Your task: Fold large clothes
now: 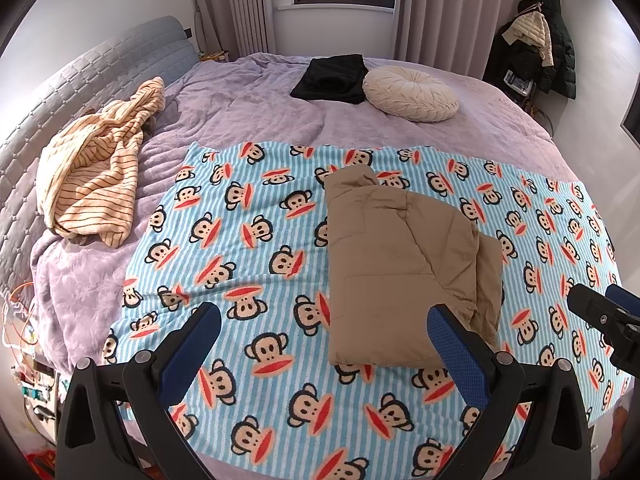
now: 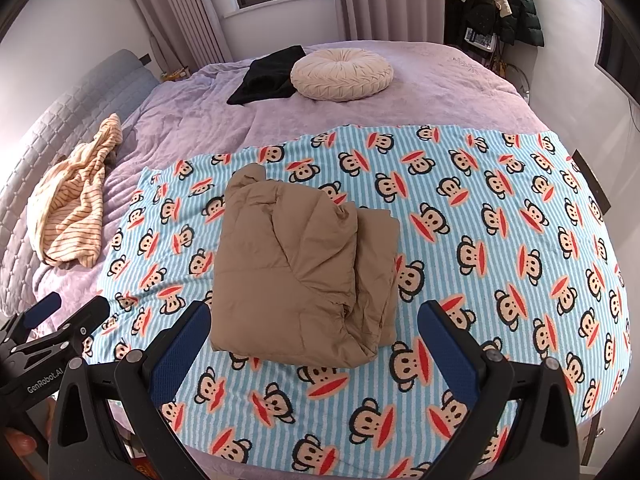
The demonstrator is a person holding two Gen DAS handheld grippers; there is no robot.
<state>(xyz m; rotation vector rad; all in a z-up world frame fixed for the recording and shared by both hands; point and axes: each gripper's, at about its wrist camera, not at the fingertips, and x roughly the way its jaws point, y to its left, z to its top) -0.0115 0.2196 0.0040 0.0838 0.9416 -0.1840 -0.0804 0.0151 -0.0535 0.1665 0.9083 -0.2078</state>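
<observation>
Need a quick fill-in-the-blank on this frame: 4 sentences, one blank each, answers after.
1. The folded jacket lies on the ____-print blanket.
2. Both the left gripper and the right gripper are ____.
3. The round cushion touches a folded ____ garment.
4. The crumpled cloth near the headboard has a ____ pattern.

Answers: monkey; open; black; striped

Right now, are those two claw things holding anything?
Left gripper: open, holding nothing, above the monkey blanket.
Right gripper: open, holding nothing, by the folded tan jacket.
</observation>
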